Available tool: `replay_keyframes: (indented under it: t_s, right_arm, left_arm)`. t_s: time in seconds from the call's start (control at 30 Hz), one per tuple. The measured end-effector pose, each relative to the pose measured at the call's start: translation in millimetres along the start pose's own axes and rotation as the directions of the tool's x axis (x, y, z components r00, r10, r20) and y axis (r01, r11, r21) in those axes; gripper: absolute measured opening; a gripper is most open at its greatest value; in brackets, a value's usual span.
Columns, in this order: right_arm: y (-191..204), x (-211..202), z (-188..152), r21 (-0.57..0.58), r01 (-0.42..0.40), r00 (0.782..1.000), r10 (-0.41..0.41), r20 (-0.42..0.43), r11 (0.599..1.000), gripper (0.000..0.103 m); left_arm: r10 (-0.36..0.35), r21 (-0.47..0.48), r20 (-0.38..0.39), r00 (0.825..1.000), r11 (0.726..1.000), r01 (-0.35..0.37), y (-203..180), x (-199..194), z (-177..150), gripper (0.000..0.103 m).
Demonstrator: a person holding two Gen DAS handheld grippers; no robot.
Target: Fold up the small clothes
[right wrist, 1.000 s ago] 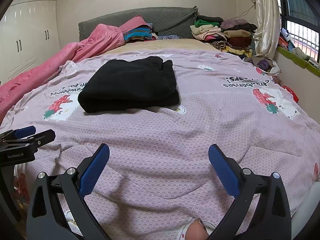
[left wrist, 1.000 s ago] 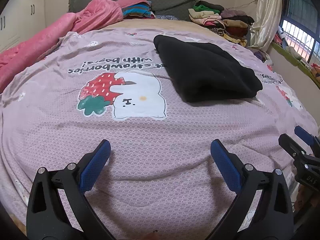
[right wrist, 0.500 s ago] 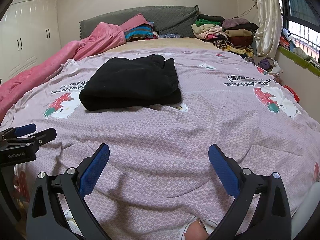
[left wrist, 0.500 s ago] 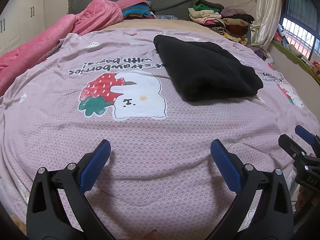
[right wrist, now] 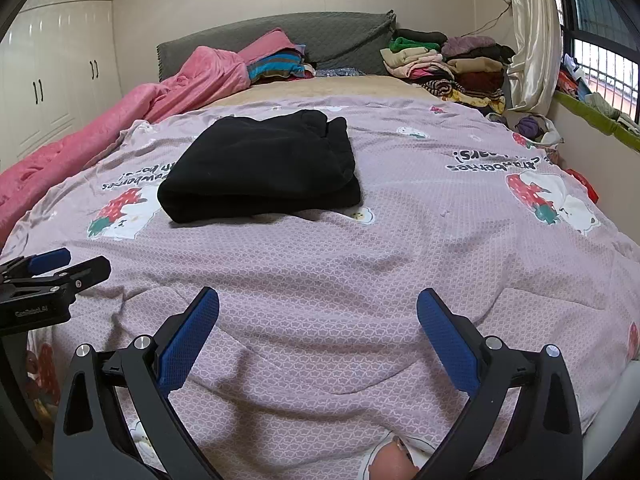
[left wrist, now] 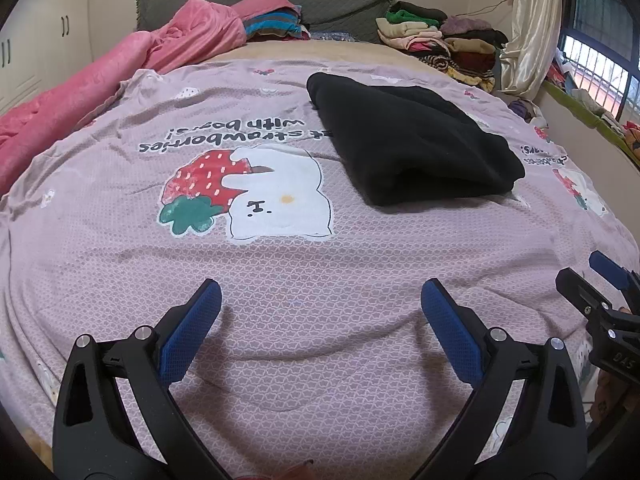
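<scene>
Reading the purple bedspread [left wrist: 280, 264], I make out upside-down print: "strawberries with bears". One folded black garment [right wrist: 260, 168] lies mid-bed on it, well ahead of both grippers. My left gripper [left wrist: 320, 312] and right gripper [right wrist: 318, 312] hover with jaws spread wide, empty. "GenRobot.AI" shows on the left gripper's body.

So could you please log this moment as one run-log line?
left gripper: open, empty | right gripper: open, empty | folded black fleece garment: lying on mauve strawberry-print bedspread, untouched
</scene>
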State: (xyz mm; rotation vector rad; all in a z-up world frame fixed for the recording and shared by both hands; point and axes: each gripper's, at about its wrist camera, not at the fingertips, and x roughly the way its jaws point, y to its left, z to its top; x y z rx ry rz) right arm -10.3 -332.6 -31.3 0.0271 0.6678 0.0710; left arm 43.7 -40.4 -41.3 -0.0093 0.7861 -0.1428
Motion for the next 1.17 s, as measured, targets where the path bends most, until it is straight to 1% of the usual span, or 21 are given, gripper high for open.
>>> replay_keyframes:
  t_s: [0.43, 0.63, 0.77, 0.83, 0.87, 0.9, 0.93, 0.97, 1.0, 1.03, 1.07, 1.1, 1.13, 1.17]
  right_arm:
    - [0.9, 0.0, -0.1, -0.004, 0.004, 1.0, -0.004, 0.002, 1.0, 0.099]
    - [-2.3, -2.3, -1.4, 0.012, 0.021, 1.0, -0.021, 0.006, 1.0, 0.099]
    - [-20.8, -9.5, -6.2, 0.098, 0.105, 0.994, -0.107, 0.013, 0.99, 0.099]
    - [-45.7, -20.0, -10.4, 0.185, 0.188, 0.981, -0.194, 0.013, 0.965, 0.099]
    - [-60.3, -26.1, -12.8, 0.226, 0.23, 0.971, -0.239, 0.011, 0.946, 0.099]
    - [-87.3, -37.1, -17.7, 0.289, 0.306, 0.948, -0.32, -0.001, 0.907, 0.099]
    - [-109.4, -45.5, -22.9, 0.334, 0.369, 0.923, -0.385, -0.02, 0.867, 0.099]
    - [-127.9, -52.0, -28.2, 0.366, 0.419, 0.899, -0.436, -0.041, 0.831, 0.099]
    - [-163.1, -63.2, -38.6, 0.419, 0.509, 0.848, -0.52, -0.099, 0.751, 0.099]
    - [-191.1, -72.3, -48.3, 0.455, 0.572, 0.805, -0.574, -0.151, 0.682, 0.099]
    - [-219.7, -82.3, -59.3, 0.485, 0.632, 0.754, -0.624, -0.205, 0.604, 0.099]
    - [-258.0, -95.4, -76.6, 0.507, 0.7, 0.684, -0.675, -0.276, 0.503, 0.099]
    - [-284.7, -103.9, -89.7, 0.505, 0.752, 0.626, -0.699, -0.347, 0.423, 0.099]
    - [-310.5, -113.1, -103.5, 0.507, 0.792, 0.572, -0.704, -0.42, 0.341, 0.099]
  left_arm:
    - [-0.004, 0.003, 0.0, 1.0, 1.0, 0.004, -0.8, -0.3, 0.3, 0.094]
    - [-0.028, 0.006, -0.01, 1.0, 1.0, 0.028, -1.4, -0.1, -0.1, 0.093]
    - [-0.031, -0.015, -0.032, 0.999, 0.999, 0.03, 0.7, 2.4, -0.4, 0.094]
    - [-0.044, -0.057, -0.039, 0.998, 0.998, 0.041, 9.6, 1.7, 1.6, 0.094]
    - [-0.056, -0.094, -0.044, 0.997, 0.994, 0.052, 20.4, 1.2, 6.3, 0.094]
    - [-0.06, -0.127, -0.042, 0.997, 0.99, 0.054, 32.2, 0.4, 11.4, 0.094]
    - [-0.045, -0.159, -0.046, 0.998, 0.987, 0.038, 52.9, 0.6, 21.8, 0.094]
    - [-0.005, -0.188, -0.065, 0.998, 0.982, -0.008, 74.8, 1.8, 31.8, 0.094]
    - [0.028, -0.221, -0.077, 0.997, 0.974, -0.045, 94.5, 2.2, 39.7, 0.094]
    - [0.064, -0.273, -0.08, 0.995, 0.958, -0.084, 131.6, 1.9, 51.9, 0.094]
    - [0.1, -0.295, -0.077, 0.992, 0.948, -0.119, 155.6, 0.6, 58.7, 0.094]
    - [0.172, -0.326, -0.073, 0.982, 0.927, -0.187, 187.8, -2.1, 66.2, 0.094]
    - [0.244, -0.35, -0.068, 0.967, 0.902, -0.252, 217.8, -5.2, 71.7, 0.094]
    - [0.344, -0.376, -0.067, 0.936, 0.861, -0.343, 258.0, -8.9, 77.0, 0.094]
